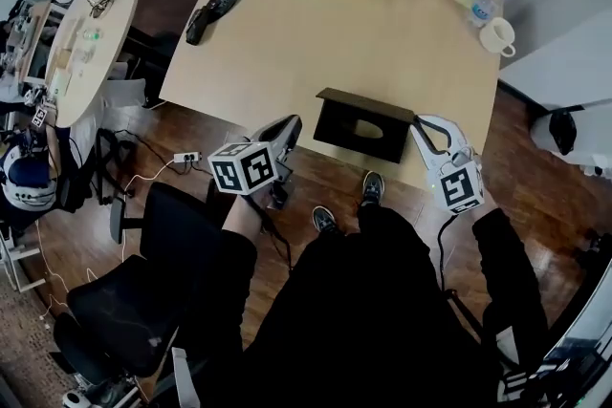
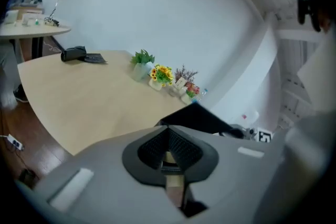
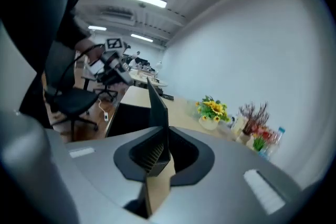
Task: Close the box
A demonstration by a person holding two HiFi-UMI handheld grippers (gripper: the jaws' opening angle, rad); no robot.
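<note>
The black box [image 1: 363, 127] stands at the near edge of the table [image 1: 287, 43], between my two grippers. My right gripper [image 3: 160, 152] is at the box's right end, and its jaws are pressed on a thin dark flap [image 3: 156, 105] that stands up on edge between them; the underside of this flap is plain brown. My left gripper [image 2: 168, 136] is just beside the left end of the box, with its jaws pressed together. A pale strip shows low between them, and I cannot tell if it is cardboard or only the table seen behind. I judge the box to be light cardboard, stiff enough to keep its form but easy to crease, and it may slide on the smooth table. So I would hold the flap near its free edge and fold it slowly, while the other side is steadied. In the head view the grippers cover both ends of the box, so the other flaps are hidden, and a pale mark on its top is too small to make out.
</note>
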